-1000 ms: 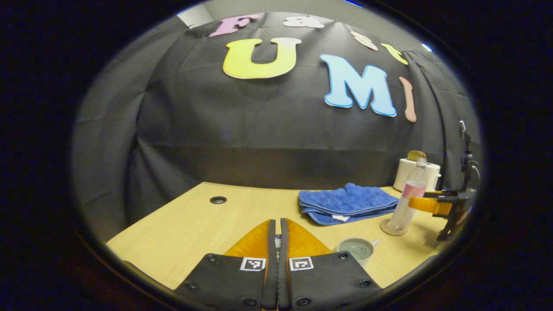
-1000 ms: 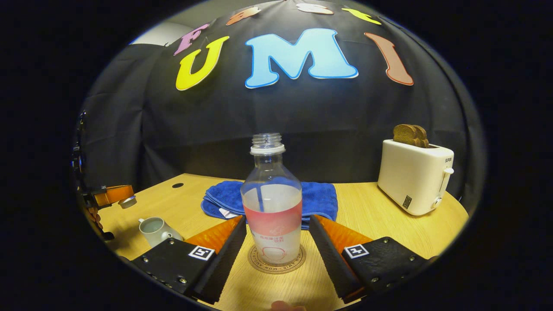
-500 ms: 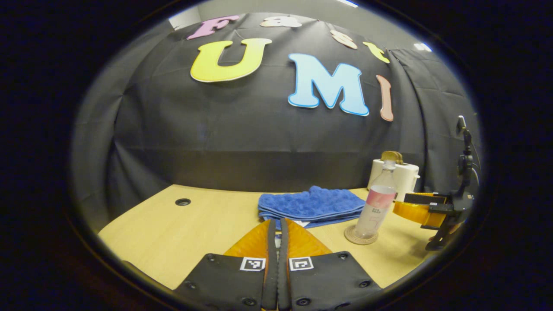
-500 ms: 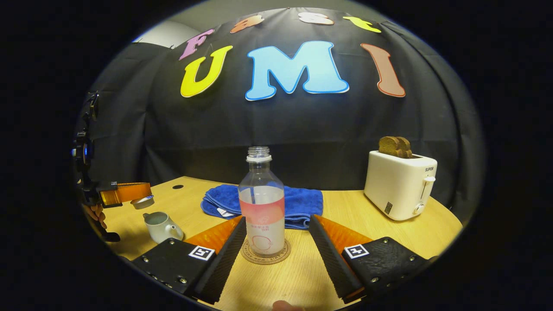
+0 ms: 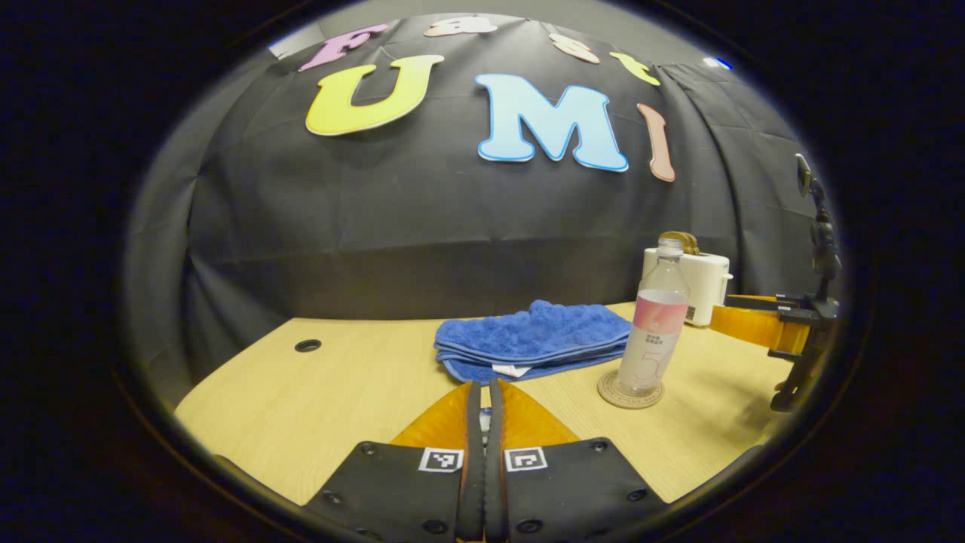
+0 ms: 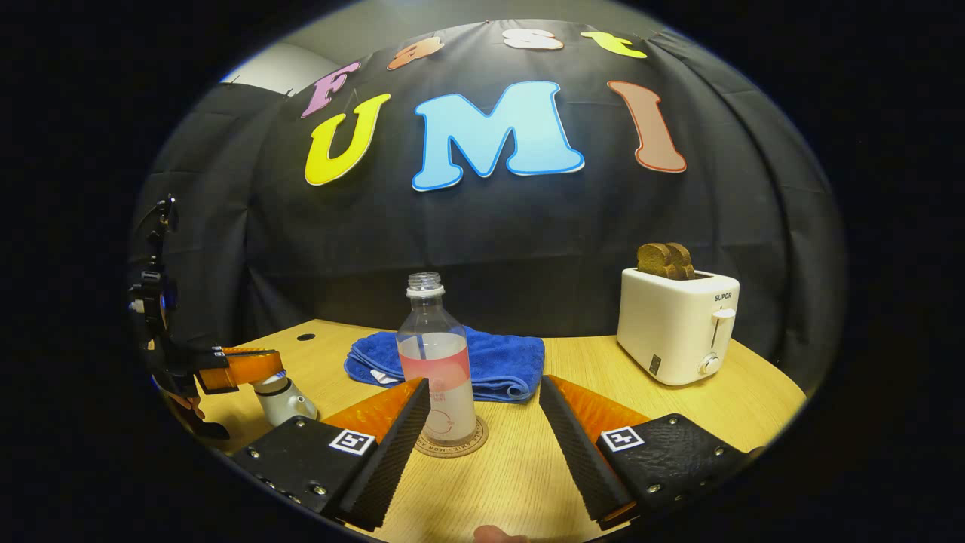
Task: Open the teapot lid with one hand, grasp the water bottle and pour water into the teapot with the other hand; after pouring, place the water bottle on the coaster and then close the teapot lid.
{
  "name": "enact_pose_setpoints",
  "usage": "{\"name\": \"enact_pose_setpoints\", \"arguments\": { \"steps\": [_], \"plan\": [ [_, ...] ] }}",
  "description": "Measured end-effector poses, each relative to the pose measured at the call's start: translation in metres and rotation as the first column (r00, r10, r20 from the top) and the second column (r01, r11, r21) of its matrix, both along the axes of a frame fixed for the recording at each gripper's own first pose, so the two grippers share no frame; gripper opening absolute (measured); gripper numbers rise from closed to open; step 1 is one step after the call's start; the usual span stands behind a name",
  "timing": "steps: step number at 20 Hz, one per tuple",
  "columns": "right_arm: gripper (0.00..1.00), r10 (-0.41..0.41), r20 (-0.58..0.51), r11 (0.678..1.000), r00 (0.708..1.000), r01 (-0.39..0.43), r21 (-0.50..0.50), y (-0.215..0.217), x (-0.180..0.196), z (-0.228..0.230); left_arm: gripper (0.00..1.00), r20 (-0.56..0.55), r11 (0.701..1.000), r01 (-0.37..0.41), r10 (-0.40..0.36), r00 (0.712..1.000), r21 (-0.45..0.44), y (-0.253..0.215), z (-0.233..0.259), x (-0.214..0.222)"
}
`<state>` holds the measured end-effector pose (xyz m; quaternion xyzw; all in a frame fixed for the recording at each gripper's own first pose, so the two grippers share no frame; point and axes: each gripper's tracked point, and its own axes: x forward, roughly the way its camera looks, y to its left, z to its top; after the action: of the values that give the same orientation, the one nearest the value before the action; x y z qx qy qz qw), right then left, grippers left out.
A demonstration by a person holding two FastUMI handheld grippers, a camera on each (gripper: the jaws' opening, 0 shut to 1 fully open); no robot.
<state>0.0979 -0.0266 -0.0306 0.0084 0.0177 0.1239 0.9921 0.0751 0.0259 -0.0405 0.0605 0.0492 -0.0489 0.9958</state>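
Right tool (image 6: 482, 422): fingers spread wide, released, gripping nothing, low over the near bench. Water bottle (image 6: 437, 358) stands upright just beyond the fingers, apart from both. In the left gripper view the same tool (image 5: 754, 326) hangs at the far right, past the bottle (image 5: 654, 332), not touching it.

Left tool (image 5: 484, 422): fingers pressed together, only a thin slit between them; a small pale thing shows in the slit near the tips, likely the lid, too hidden to be sure. In the right gripper view this tool (image 6: 245, 367) sits at the far left directly above the teapot (image 6: 283, 400), with a small round piece at its tip on or just over the pot's mouth; contact cannot be told.

Bench (image 6: 678, 407): pale wood, with a round cable hole (image 5: 307, 345) at the far left.

Toaster (image 6: 678, 324): white, far right, two dark slices of bread (image 6: 663, 260) standing up from the slots.

Towel (image 6: 490, 362): blue, folded, lying behind the bottle toward the wall.

Bottle: clear, uncapped, pink label band, partly filled, centred on the coaster (image 6: 452, 445).

Coaster: round, brown, flat on the bench, rim showing around the bottle's base.

Teapot: small, pale, near left of the bottle, well apart from it, spout pointing right.
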Motion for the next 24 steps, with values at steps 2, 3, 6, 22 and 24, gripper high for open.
{"name": "enact_pose_setpoints", "arguments": {
  "steps": [2, 3, 6, 22, 24],
  "plan": [
    [0.93, 0.002, 0.007, 1.0, 1.0, -0.002, -0.006, 0.001, -0.002, 0.001, 0.07, 0.001, 1.0, -0.012, 0.012, 1.0, 0.001, 0.001, -0.003, 0.002],
    [0.93, 0.004, 0.009, 1.0, 1.0, -0.004, -0.009, 0.002, -0.003, 0.001, 0.07, -0.002, 1.0, -0.013, 0.013, 1.0, -0.004, 0.001, -0.006, 0.004],
    [0.93, 0.0, 0.013, 1.0, 1.0, 0.0, -0.025, 0.001, -0.004, 0.002, 0.12, -0.005, 1.0, -0.005, 0.005, 1.0, -0.018, -0.001, -0.005, 0.002],
    [0.93, -0.168, 0.071, 0.983, 0.983, 0.173, -0.063, 0.012, -0.084, -0.019, 0.2, 0.104, 0.998, -0.05, 0.053, 0.993, -0.039, -0.007, -0.006, -0.088],
    [0.93, -0.164, 0.067, 0.983, 0.984, 0.169, -0.073, 0.024, -0.097, -0.026, 0.21, 0.084, 0.997, -0.05, 0.054, 0.995, -0.059, -0.01, -0.017, -0.103]
  ]
}}
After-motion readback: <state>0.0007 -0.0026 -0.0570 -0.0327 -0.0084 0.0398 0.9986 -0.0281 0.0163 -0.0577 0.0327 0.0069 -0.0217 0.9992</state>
